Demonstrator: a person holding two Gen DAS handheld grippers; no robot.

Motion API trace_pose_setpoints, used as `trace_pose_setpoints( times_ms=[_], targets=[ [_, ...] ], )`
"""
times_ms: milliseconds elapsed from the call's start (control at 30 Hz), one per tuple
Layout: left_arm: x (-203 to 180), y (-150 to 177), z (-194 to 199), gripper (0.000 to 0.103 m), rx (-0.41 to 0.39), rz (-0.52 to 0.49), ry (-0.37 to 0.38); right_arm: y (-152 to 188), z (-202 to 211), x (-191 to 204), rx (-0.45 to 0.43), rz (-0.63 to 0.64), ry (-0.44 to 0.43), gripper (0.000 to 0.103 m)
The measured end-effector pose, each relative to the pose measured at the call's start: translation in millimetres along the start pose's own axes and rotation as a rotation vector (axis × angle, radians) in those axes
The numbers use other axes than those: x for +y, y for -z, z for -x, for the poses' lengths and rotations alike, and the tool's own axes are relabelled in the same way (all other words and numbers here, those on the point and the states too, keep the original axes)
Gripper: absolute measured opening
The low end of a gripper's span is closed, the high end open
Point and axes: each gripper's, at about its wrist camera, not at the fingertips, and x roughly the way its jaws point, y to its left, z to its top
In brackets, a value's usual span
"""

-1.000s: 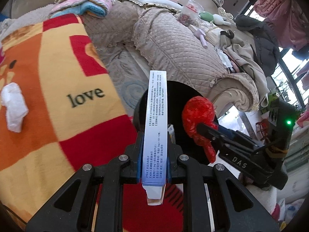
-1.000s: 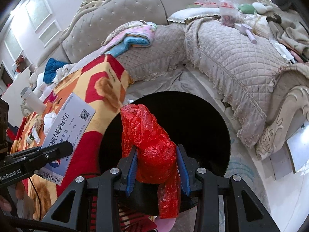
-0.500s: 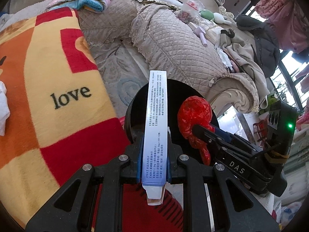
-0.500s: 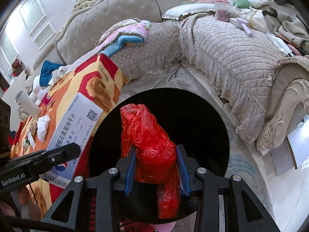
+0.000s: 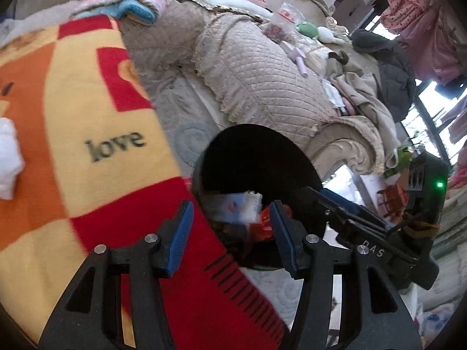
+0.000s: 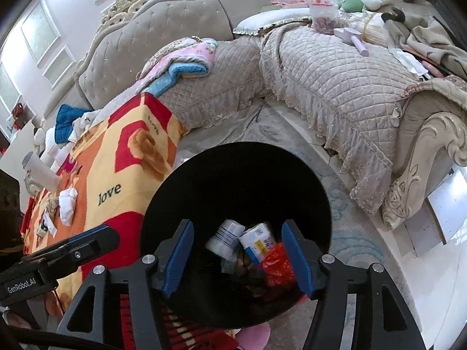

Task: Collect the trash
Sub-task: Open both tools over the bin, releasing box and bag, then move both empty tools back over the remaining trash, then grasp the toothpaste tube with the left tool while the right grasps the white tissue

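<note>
A black round trash bin (image 6: pixel 181 204) stands on the floor beside the blanket-covered table; it also shows in the left wrist view (image 5: pixel 256 140). Inside lie the white and blue medicine box (image 6: pixel 256 239), the red plastic bag (image 6: pixel 277 265) and other trash; the box (image 5: pixel 233 207) and bag (image 5: pixel 264 224) also show in the left wrist view. My right gripper (image 6: pixel 238 258) is open and empty above the bin. My left gripper (image 5: pixel 230 237) is open and empty at the bin's near rim. A crumpled white tissue (image 6: pixel 67 204) lies on the blanket; it also shows at the left in the left wrist view (image 5: pixel 8 157).
An orange, yellow and red blanket (image 5: pixel 87 110) reading "love" covers the table left of the bin. A quilted beige sofa (image 6: pixel 335 81) with clothes and small items curves behind. A white bottle (image 6: pixel 41 169) and small clutter sit at the blanket's far end.
Both grippers opened. The medicine box dropped from the left gripper and the red bag from the right gripper into the bin.
</note>
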Motion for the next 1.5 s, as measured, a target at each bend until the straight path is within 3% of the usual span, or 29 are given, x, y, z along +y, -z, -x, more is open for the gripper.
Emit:
trace_pose_setpoints(
  times_ms=[400, 833, 1133, 1400, 1433, 1500],
  targets=[
    [66.5, 23.2, 69.5, 0.052, -0.094, 0.065, -0.195, 10.9, -0.2, 69.9, 0.029, 0.123, -0.077, 0.066],
    [214.7, 53.8, 145.0, 0.052, -0.163, 0.336, -0.380, 20.2, -46.3, 198.1, 0.117, 0.346, -0.211, 0.073],
    [264.9, 51.3, 158.0, 0.056, -0.219, 0.457, -0.374, 10.0, -85.8, 271.0, 0.113, 0.477, -0.245, 0.074],
    [280.8, 32.8, 142.6, 0.056, -0.260, 0.504, -0.343, -3.1, -110.2, 302.1, 0.084, 0.562, -0.211, 0.074],
    [282.4, 30.8, 140.4, 0.056, -0.267, 0.510, -0.340, -3.6, -112.5, 304.2, 0.075, 0.572, -0.204, 0.072],
    [286.0, 26.8, 135.0, 0.055, -0.267, 0.517, -0.332, -4.8, -116.6, 306.5, 0.063, 0.578, -0.203, 0.055]
  ],
)
